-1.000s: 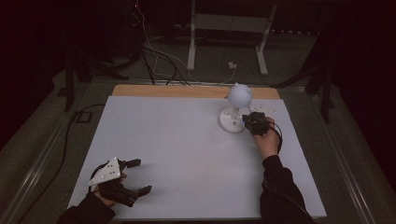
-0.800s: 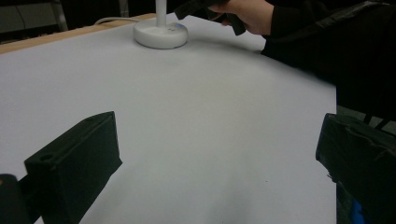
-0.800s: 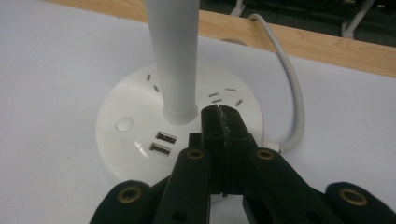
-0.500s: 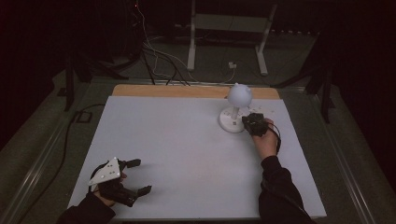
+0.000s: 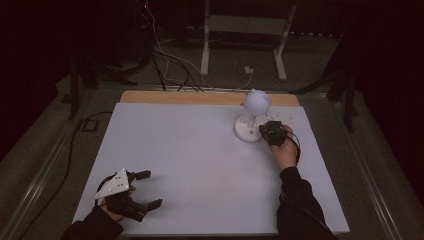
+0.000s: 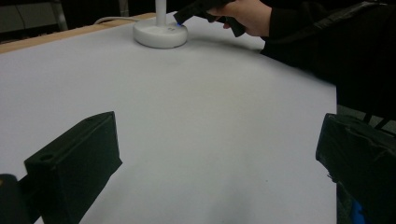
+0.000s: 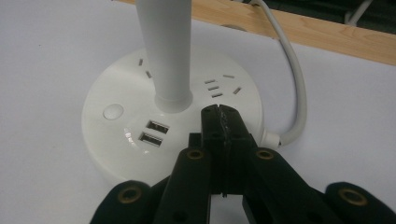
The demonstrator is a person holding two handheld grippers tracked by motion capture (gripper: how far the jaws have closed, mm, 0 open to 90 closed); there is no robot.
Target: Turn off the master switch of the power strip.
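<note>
Nothing has moved since a second ago: the right gripper, jaws pressed together and empty, rests its tips on the lamp base at the table's far right, whose sockets the right gripper view reveals, while the left gripper stays wide open.

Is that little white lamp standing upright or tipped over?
Upright: the lamp sits with its round base flat on the table, stem rising straight.

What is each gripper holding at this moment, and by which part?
Nothing is held. The right gripper is shut, its tips resting on the lamp base. The left gripper stands open above the table.
</note>
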